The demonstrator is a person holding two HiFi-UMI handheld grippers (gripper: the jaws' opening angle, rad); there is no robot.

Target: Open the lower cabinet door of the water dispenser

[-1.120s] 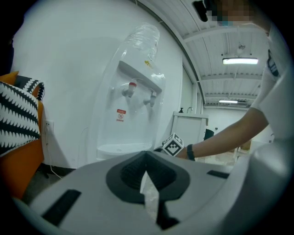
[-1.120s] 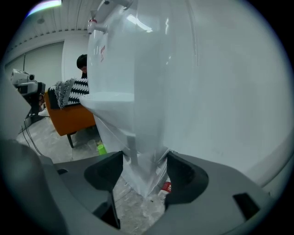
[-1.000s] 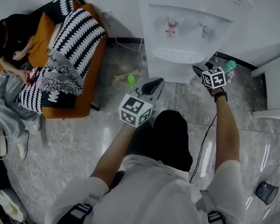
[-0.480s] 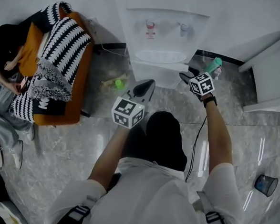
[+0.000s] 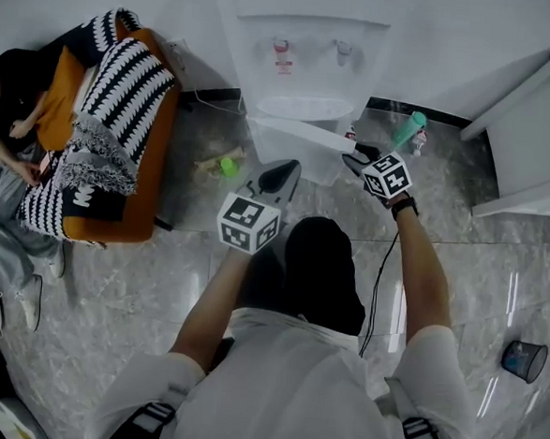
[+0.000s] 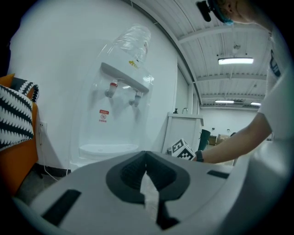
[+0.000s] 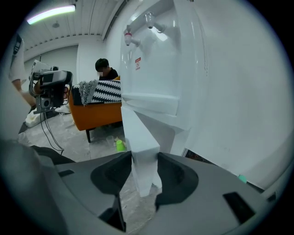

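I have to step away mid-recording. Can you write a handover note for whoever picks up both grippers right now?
Right gripper: its jaws have just been closing and are now clamped on the free edge of the lower cabinet door.
Left gripper: shut and empty, held in front of the water dispenser, touching nothing.
Done: the door is gripped and stands partly open, swung out from the dispenser's base.
Left: probably swing the door wider until it is fully open, then release.

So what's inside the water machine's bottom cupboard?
The right gripper has just been closing its jaws on the door, now partly open. Only a pale sliver shows inside; the door hides the rest.
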